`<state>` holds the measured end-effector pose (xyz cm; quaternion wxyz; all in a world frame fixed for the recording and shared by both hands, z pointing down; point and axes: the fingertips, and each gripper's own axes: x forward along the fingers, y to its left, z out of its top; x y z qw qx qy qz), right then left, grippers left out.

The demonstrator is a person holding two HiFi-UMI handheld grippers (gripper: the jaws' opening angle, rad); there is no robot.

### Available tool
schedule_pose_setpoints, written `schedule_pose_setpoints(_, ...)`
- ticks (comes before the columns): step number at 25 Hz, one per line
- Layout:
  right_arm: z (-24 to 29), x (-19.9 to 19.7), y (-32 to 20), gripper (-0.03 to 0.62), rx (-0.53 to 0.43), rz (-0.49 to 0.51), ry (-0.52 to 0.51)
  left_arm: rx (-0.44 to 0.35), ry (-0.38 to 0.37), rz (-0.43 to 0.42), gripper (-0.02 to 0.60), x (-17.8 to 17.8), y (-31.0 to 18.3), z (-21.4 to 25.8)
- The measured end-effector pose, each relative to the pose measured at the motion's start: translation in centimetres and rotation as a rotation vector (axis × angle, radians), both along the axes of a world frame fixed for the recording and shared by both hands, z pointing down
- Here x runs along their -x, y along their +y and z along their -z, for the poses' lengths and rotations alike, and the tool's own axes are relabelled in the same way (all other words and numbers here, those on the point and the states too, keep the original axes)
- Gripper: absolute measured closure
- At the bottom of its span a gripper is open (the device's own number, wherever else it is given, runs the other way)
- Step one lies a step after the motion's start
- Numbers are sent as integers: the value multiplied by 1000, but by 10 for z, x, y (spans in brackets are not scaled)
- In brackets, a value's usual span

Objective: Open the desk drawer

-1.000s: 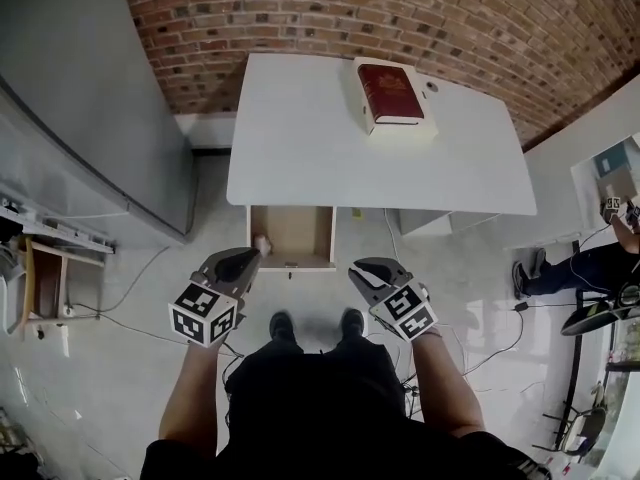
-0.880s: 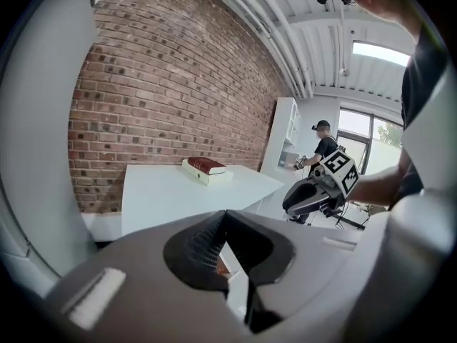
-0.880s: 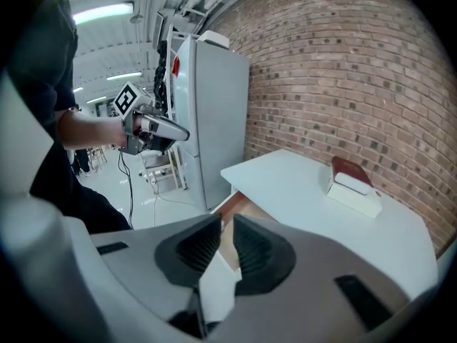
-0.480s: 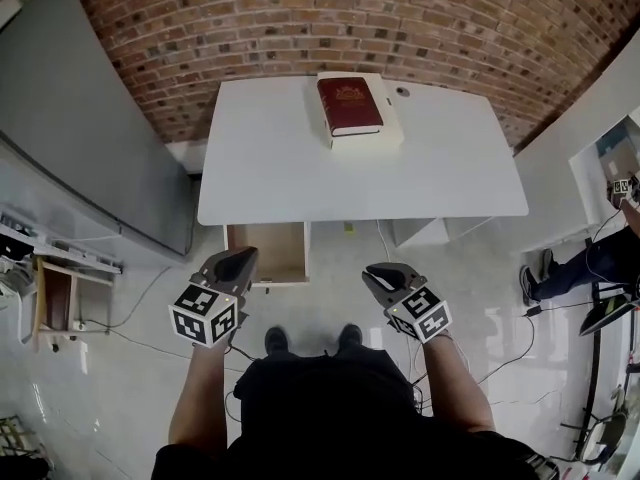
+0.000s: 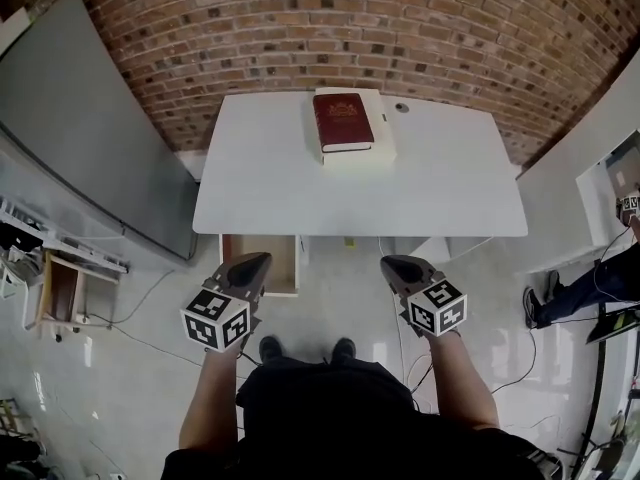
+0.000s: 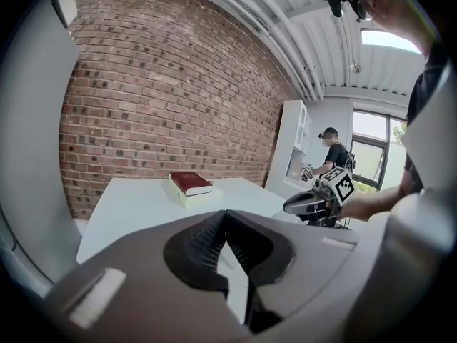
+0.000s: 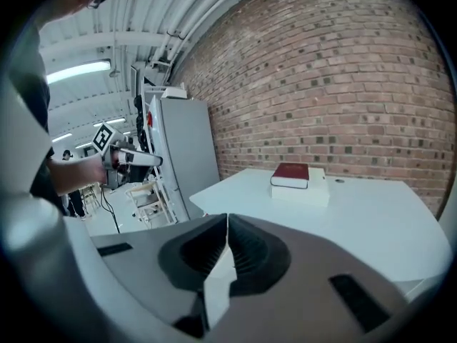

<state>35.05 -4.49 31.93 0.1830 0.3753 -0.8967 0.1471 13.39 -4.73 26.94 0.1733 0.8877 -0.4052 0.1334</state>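
The table [image 5: 280,183] had a smooth, white, rectangular top and stood against a rough red brick wall [image 5: 420,28]. At the top's 12 o'clock edge lay a dark red hardcover book [image 5: 342,121] flat on a shallow white box [image 5: 385,140]. The drawer [image 5: 284,260], a box with a light brown wood-toned inside, stood pulled out from under the table at its 7 o'clock corner, over a glossy pale floor [image 5: 340,298].

The left gripper [image 5: 262,258], grey moulded plastic with ribbed black pads, was in the air at the drawer's 6 o'clock, its tip overlapping the drawer front in the head view; whether it touched, I could not tell. Its jaws were pressed together on nothing. The right gripper [image 5: 390,261] was at the drawer's 3 o'clock, well apart from it. Its jaws had just been closing and met tip to tip, with nothing between them.
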Motion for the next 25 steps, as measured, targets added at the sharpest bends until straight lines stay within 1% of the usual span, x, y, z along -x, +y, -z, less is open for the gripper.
schedule_pose_setpoints(3,14,2,-4,578,-25,-9,-18,-2,-6,9,570,8,-2,7)
schedule_pose_setpoints(8,39,10,-12,580,-88,-39,-49,-19,-20,33,569,36,-16,22)
schedule_pose_setpoints(13,68,34,-17,582,-178,-10,-62,-39,-27,64,571,64,-31,37)
schedule_pose_setpoints(15,80,43,-16,582,-208,4,-66,-47,-32,90,570,75,-35,42)
schedule_pose_setpoints(18,95,56,-18,582,-245,11,-59,-58,-15,125,569,88,-41,49)
schedule_pose_setpoints(21,106,64,-21,582,-273,11,-41,-73,0,127,569,92,-44,55)
schedule_pose_setpoints(25,111,70,-19,582,-281,32,-27,-87,1,118,571,92,-44,60)
